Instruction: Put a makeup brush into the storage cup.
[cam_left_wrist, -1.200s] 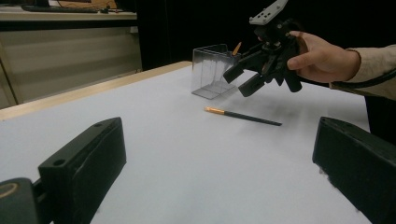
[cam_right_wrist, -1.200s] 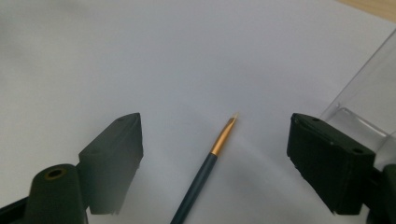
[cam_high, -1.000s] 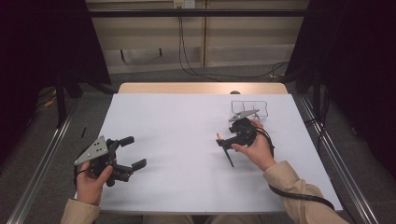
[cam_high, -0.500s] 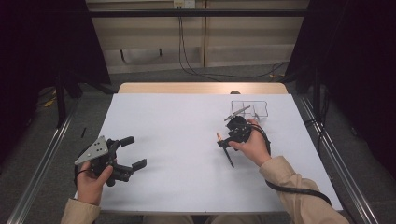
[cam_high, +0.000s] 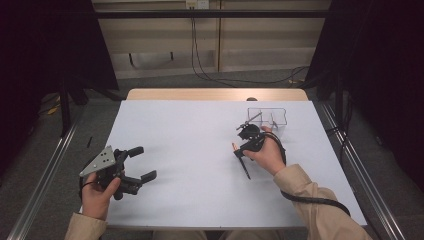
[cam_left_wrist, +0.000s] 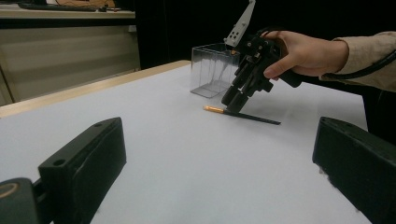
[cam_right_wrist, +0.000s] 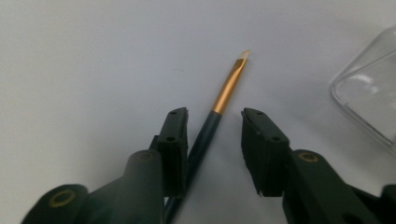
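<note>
I am working at a wide white-covered table (cam_high: 200, 150) and am holding both tools over it. Toward the far right side a clear plastic rectangular box (cam_high: 267, 116) is standing open-topped, apparently divided into compartments. On my left I am keeping the left gripper (cam_high: 141, 163) parked low over the sheet, its jaws spread wide with nothing between them.

I am tilting the right gripper (cam_right_wrist: 212, 135) down at a slim paintbrush with a dark handle, a gold metal ferrule and a pale angled tip (cam_right_wrist: 219, 105). The brush is lying flat on the sheet, just in front of the box and apart from it, tip pointing away from me in the right gripper view. The jaws have just been closing on it — the handle is lying between them, touching or nearly touching the left pad (cam_right_wrist: 175, 140), while a clear gap is remaining at the right pad (cam_right_wrist: 259, 144). I am therefore treating the brush as straddled, not yet clamped.

To do this step well, I judge:

- Centre the handle between the pads so that closing is not rolling it sideways.
- Keep the pad tips down at the sheet — the handle is thin.
- Grip behind the ferrule, clear of the bristles.
</note>
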